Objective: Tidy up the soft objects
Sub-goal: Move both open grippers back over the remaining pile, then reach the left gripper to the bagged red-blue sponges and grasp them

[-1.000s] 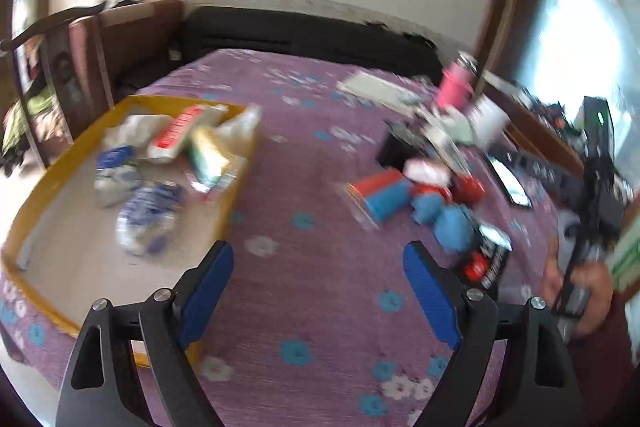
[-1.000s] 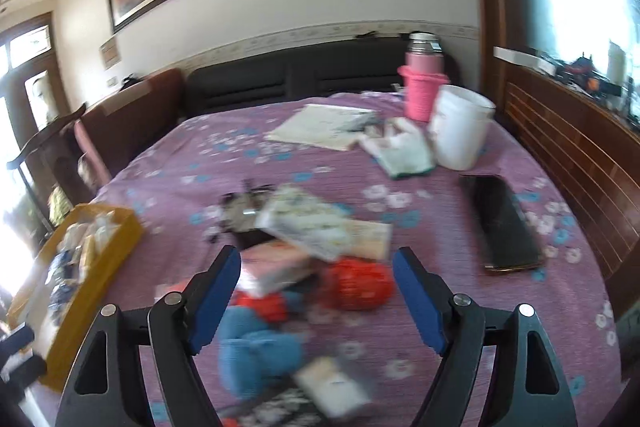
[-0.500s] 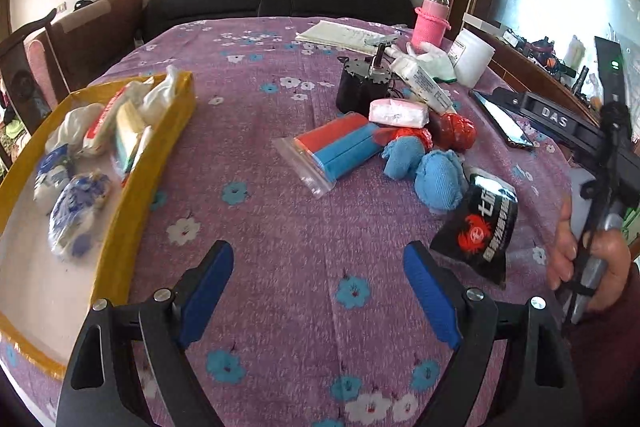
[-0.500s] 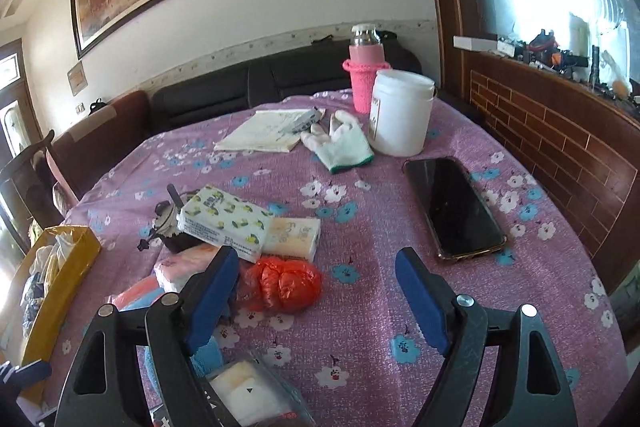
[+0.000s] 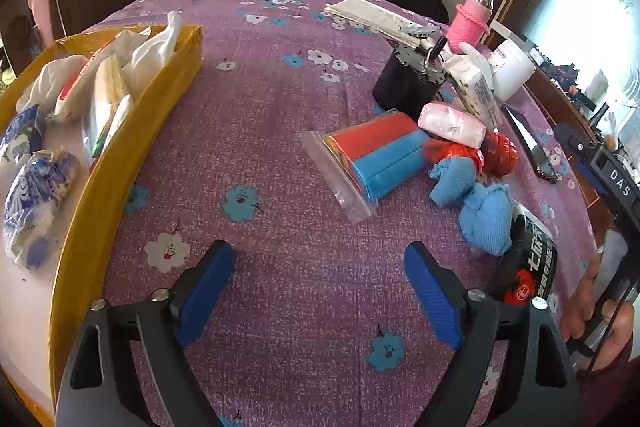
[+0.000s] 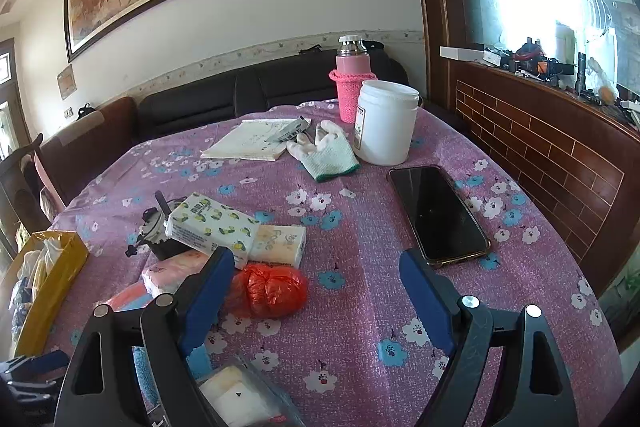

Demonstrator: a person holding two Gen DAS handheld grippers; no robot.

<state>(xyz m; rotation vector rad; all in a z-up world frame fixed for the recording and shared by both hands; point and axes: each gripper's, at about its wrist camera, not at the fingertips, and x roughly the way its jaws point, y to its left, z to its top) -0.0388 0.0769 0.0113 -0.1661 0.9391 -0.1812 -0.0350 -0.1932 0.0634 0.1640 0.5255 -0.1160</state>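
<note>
Zip bag (image 5: 374,161) beyond left gripper (image 5: 320,293), jaws wide (just opening), nothing between.

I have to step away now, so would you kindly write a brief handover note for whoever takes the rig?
Left gripper: open, empty, jaws just widened, above bare cloth.
Right gripper: open, empty.
Done: several soft packs lie in the yellow box.
Left: zip bag, blue cloth bundles, red bag, tissue packs still on the table.

The yellow tray (image 5: 132,163) runs off the left edge; black packet (image 5: 532,267) partly hidden.
</note>
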